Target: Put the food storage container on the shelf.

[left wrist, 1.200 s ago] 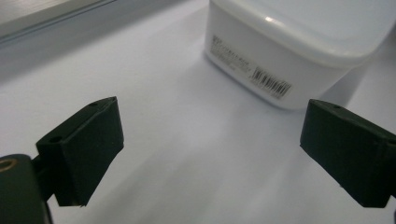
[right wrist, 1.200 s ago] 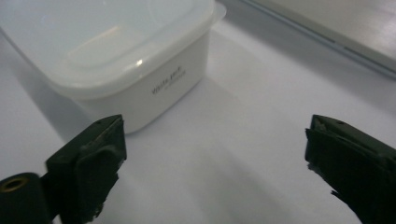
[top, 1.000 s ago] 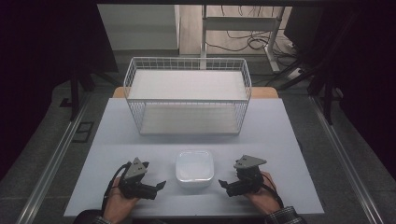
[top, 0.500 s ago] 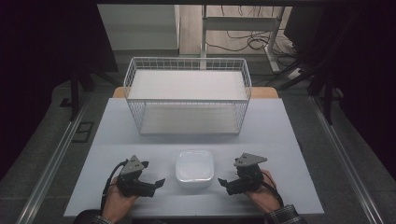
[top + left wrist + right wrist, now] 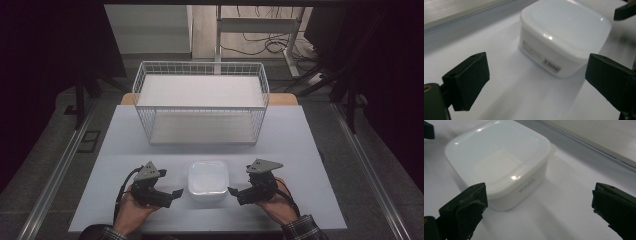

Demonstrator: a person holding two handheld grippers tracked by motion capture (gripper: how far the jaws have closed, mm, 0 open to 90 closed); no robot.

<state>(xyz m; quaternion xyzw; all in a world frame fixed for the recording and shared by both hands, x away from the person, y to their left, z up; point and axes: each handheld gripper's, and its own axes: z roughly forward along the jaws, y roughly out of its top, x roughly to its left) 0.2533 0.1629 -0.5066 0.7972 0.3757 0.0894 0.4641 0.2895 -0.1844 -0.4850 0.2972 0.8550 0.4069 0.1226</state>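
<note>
Left tool [image 5: 172, 193]: jaws wide, nothing held, low over the worktop [image 5: 300, 150], pointed at the left side of the lidded white container [image 5: 208, 180].
Right tool [image 5: 233, 190]: jaws wide too, nothing held, mirrored on the container's right side.
Container: near the front edge of the worktop, between my two tools, touching neither. Lid on, square with rounded corners, barcode label [image 5: 552, 65] on the wall facing my left tool.
Wire basket [image 5: 201, 102]: farther back on the worktop, well apart from the container.
Step, my read: closing in from both sides for a two-tool pickup.
Risk 1: walls look smooth and glossy, so a squeeze from the flat pads could slip, and the container could pop out upward.
Risk 2: if one tool touches first, the container slides toward the other or spins on the slick worktop.
Risk 3: gripping high, at the lid rim [image 5: 529, 173], may lift the lid off and leave the body behind.
Risk 4: container is close to the front edge, so a push toward me could send it off.
Contents: cannot tell, the lid is opaque in both gripper views. Weight unknown, so I'd go slow.
</note>
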